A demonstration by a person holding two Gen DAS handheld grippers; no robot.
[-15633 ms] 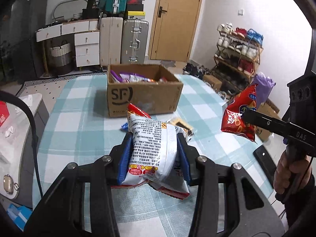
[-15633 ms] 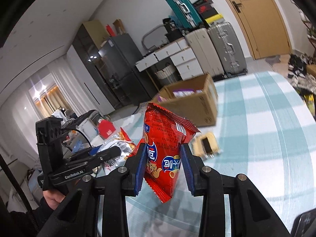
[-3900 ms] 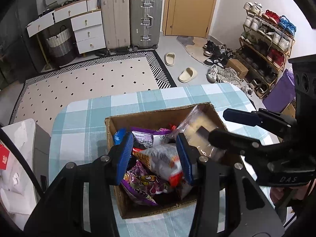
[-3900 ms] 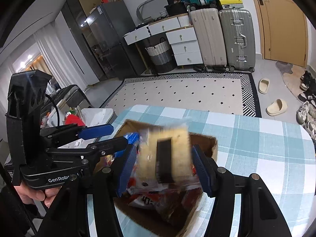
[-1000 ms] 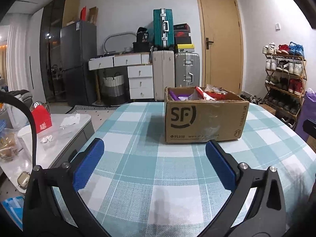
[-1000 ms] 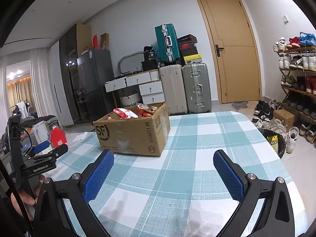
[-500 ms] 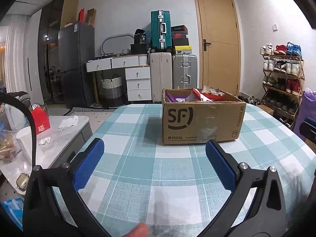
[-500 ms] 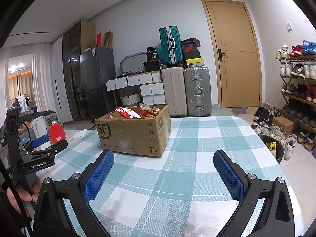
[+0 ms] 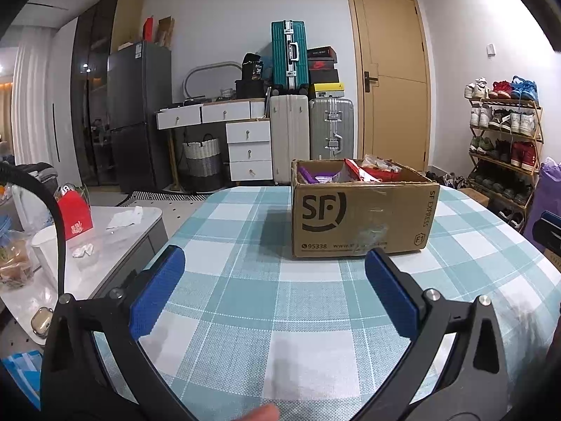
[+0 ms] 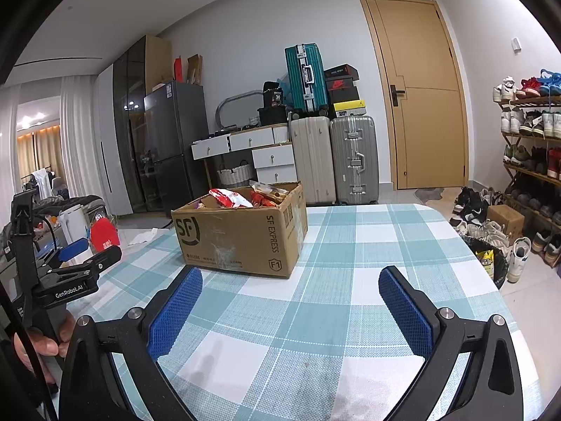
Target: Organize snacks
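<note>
A brown cardboard box (image 9: pixel 363 222) marked SF stands on the teal checked table (image 9: pixel 245 315), with red and purple snack bags (image 9: pixel 364 170) showing above its rim. In the right wrist view the same box (image 10: pixel 242 235) sits left of centre, with snack bags (image 10: pixel 242 198) piled inside. My left gripper (image 9: pixel 275 273) is open and holds nothing, low over the table in front of the box. My right gripper (image 10: pixel 291 296) is open and holds nothing too, short of the box's right corner. The left gripper (image 10: pixel 75 263) also shows at the left edge, held by a hand (image 10: pixel 42 340).
A low white side table (image 9: pixel 115 224) with a red bag and cups stands left of the table. Suitcases (image 9: pixel 312 133), white drawers and a dark fridge line the back wall. A shoe rack (image 10: pixel 533 147) and a bin (image 10: pixel 489 259) stand to the right.
Both grippers stay open and empty and have shifted slightly; the box sits a little nearer in both views. Earlier, snacks were carried to the box and let go there.
</note>
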